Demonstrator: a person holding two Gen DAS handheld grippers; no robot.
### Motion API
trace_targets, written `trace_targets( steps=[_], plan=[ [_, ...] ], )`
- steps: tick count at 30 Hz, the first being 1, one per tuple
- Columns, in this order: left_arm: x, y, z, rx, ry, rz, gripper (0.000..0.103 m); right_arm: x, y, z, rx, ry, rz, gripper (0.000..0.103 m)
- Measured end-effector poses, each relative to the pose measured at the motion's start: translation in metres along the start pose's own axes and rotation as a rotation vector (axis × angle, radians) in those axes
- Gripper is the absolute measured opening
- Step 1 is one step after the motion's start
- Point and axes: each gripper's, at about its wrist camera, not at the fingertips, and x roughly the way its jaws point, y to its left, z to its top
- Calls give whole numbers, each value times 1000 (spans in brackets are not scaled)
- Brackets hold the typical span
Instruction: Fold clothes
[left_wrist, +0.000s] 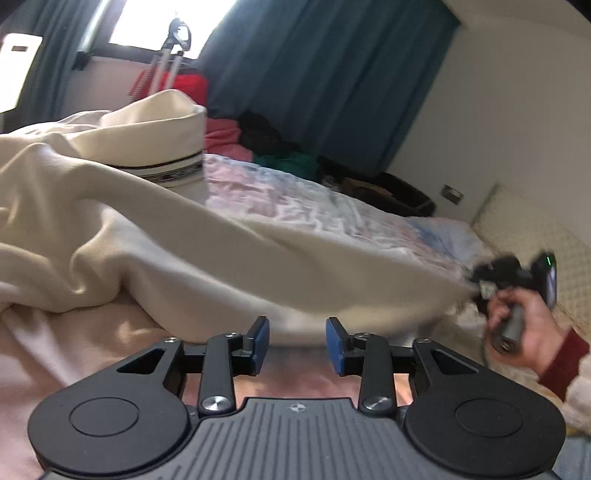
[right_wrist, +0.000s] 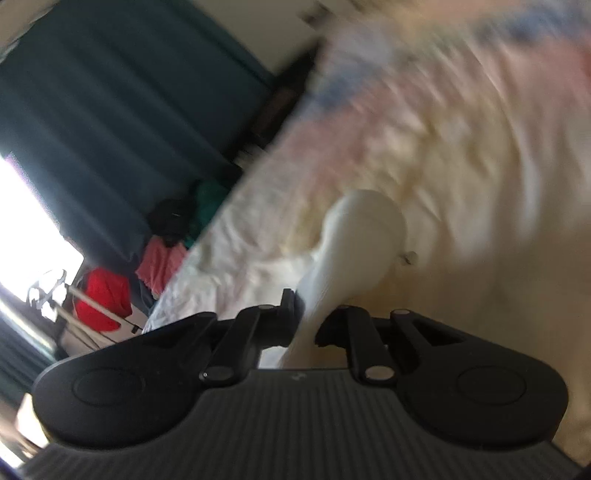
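Observation:
A cream garment (left_wrist: 110, 236) lies rumpled across the bed, with one long part stretched to the right. My left gripper (left_wrist: 297, 345) is open and empty, its blue pads just in front of the garment's near edge. My right gripper (left_wrist: 480, 286) shows at the right of the left wrist view, held by a hand, pulling the stretched end. In the blurred right wrist view my right gripper (right_wrist: 308, 317) is shut on a bunched cream fold of the garment (right_wrist: 354, 236).
The bed has a pink and blue patterned cover (left_wrist: 332, 210). A cream hat with a dark band (left_wrist: 162, 147) sits on the bed behind the garment. Piled clothes (left_wrist: 258, 136) and teal curtains (left_wrist: 314, 74) stand beyond. A pink cloth (left_wrist: 55, 362) lies near left.

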Motion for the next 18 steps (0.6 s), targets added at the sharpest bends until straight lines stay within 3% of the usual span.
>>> trace_targets(
  steps=[3,6,7,8,12,14,18],
  plan=[
    [-1,13,5,-95,11,41,49,2,-12,-4,66,70,-32,19],
    [-5,40,11,-271,22,94,62,-3,-10,-8,70,95,-21,47],
    [-9,53,13,-352,19,107,63,-8,-8,-10,77,93,-5,63],
    [-14,67,14,-441,10,122,65,-12,-4,-13,88,91,5,68],
    [-43,125,8,-801,-51,203,71,-26,2,-28,147,143,-1,68],
    [-60,151,-1,-971,-98,229,72,-22,0,-36,184,204,-49,68],
    [-80,182,-13,-1177,-174,217,72,-3,-8,-43,233,306,-68,68]
  ],
)
